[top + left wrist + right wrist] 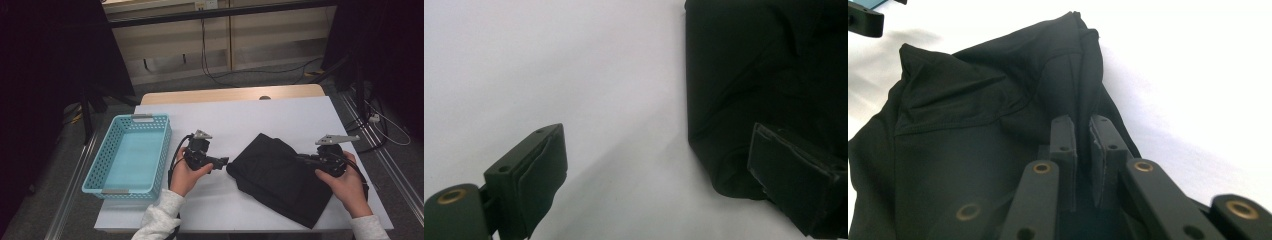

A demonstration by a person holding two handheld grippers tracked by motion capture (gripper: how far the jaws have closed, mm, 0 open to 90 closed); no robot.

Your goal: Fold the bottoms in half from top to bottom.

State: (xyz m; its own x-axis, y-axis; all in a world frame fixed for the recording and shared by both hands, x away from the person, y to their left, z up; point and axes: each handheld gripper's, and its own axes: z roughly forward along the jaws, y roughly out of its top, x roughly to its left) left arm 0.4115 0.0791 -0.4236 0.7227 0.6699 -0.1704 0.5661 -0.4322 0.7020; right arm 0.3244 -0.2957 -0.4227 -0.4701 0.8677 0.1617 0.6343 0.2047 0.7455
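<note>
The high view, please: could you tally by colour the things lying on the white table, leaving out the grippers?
Black: 1, the folded black cloth
Turquoise: 1, the perforated plastic basket
Total: 2

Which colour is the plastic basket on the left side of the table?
The basket is light turquoise blue, seen best in the high view.
</note>
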